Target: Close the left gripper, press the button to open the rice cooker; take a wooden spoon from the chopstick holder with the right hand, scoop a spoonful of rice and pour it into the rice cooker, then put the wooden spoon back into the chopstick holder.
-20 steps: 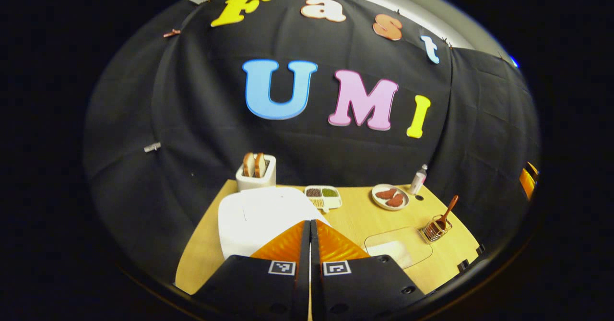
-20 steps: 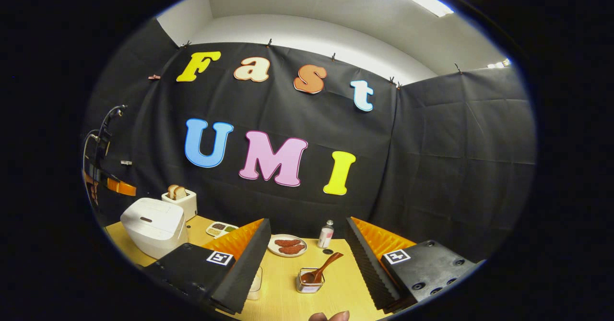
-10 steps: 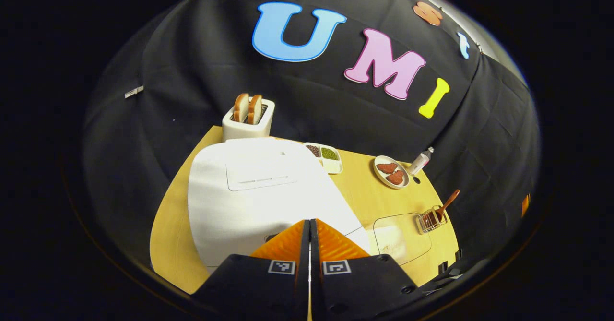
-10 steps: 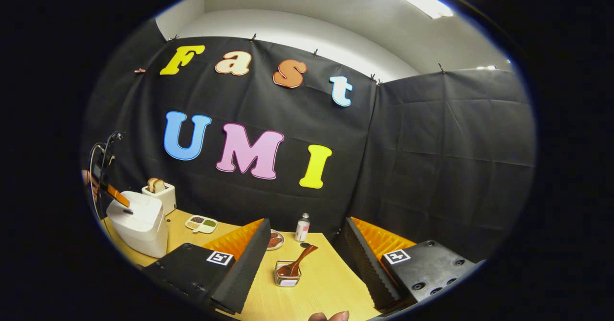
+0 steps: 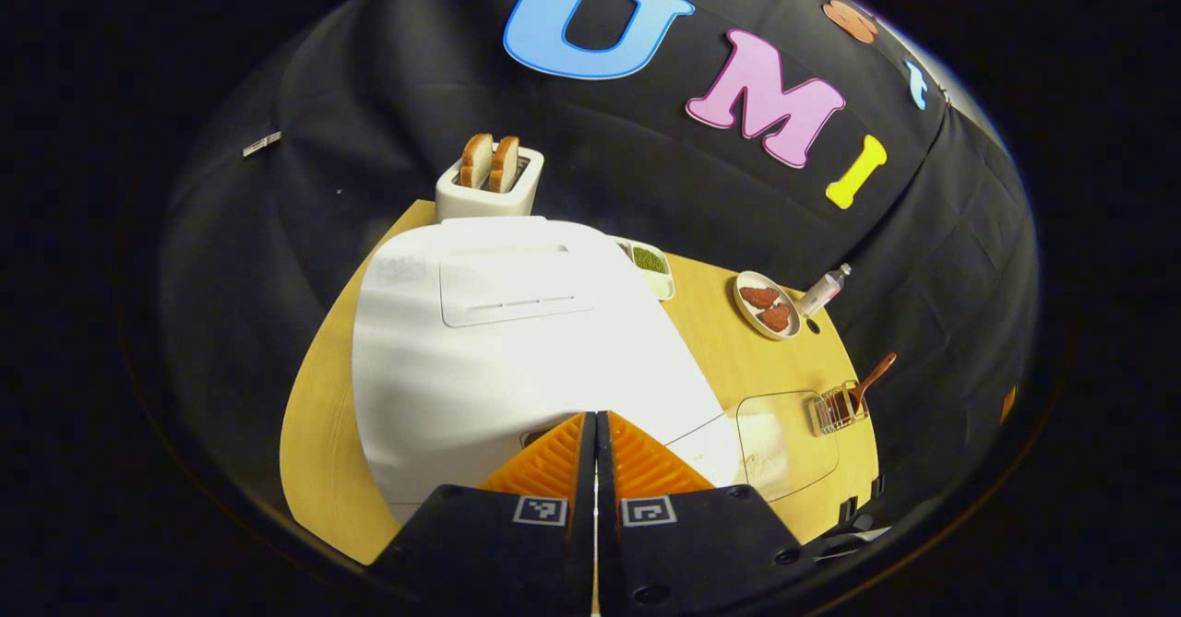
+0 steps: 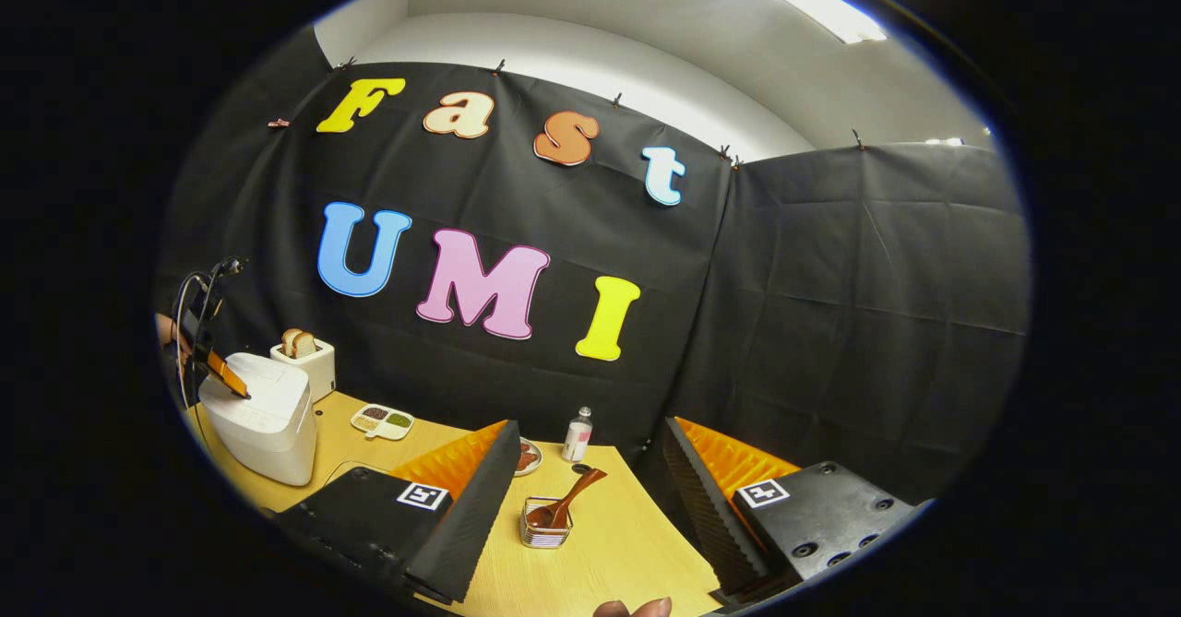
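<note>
- Left gripper view: the left gripper has its two fingers pressed together, nothing between them, tips right at the front edge of the white rice cooker, whose lid is down
- The button under the tips is mostly hidden; whether the tips touch it cannot be told
- Behind the cooker stands a white toaster with two bread slices; a divided dish with green grains peeks out at the cooker's right
- Farther right on the wooden table are a plate of red pieces, a small bottle, a clear tray with rice and a wire chopstick holder with the wooden spoon leaning in it
- Right gripper view: the right gripper is spread wide and empty, above the table
- The chopstick holder sits between its fingers and beyond them, the wooden spoon tilted to the right in it
- Far left, the rice cooker with the left gripper at its top front edge
</note>
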